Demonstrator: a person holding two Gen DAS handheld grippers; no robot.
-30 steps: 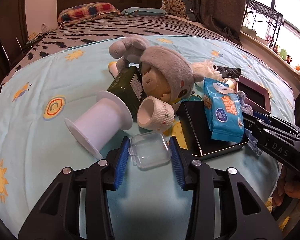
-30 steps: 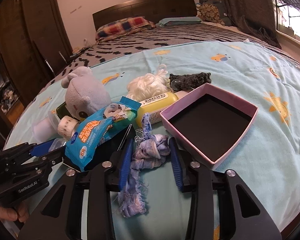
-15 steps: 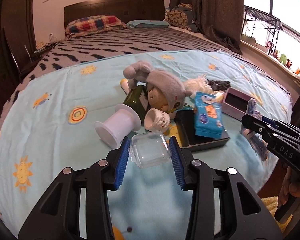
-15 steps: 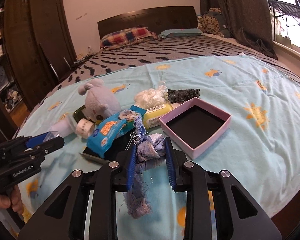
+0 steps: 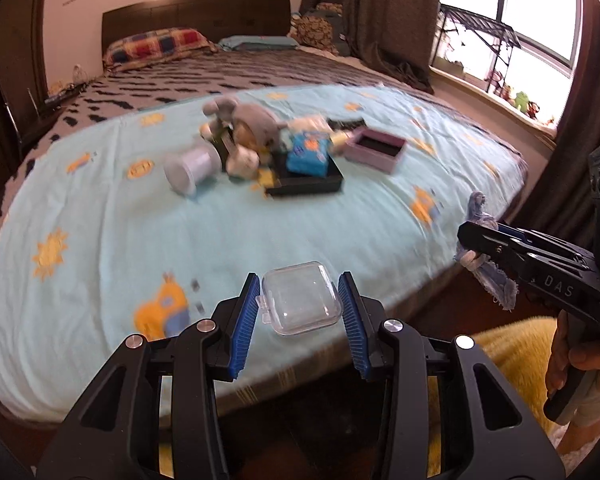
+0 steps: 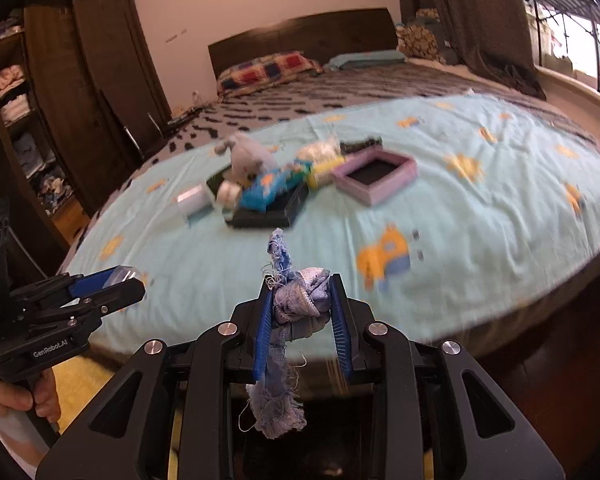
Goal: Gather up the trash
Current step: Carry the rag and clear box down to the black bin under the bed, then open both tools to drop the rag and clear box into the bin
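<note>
Your left tongs [image 5: 299,307] pinch a clear plastic case [image 5: 300,305] between the blue pads, low centre of the left wrist frame, off the near edge of the bed [image 5: 100,240]. Your right tongs [image 6: 302,320] are clamped on a frayed blue rag [image 6: 296,300], low centre of the right wrist frame; its loose end hangs below the pads and a strand stands up above them. Both items are clear of the bedspread. Your right hand [image 5: 572,368] shows at the lower right of the left wrist frame, gripping the handle. On the bed, in the upper middle of both frames, lie a grey plush toy [image 5: 252,118], a blue wipes pack [image 5: 308,154] on a black tray [image 5: 312,184], a pink box [image 5: 376,148] and a white spool [image 5: 190,168], all blurred.
</note>
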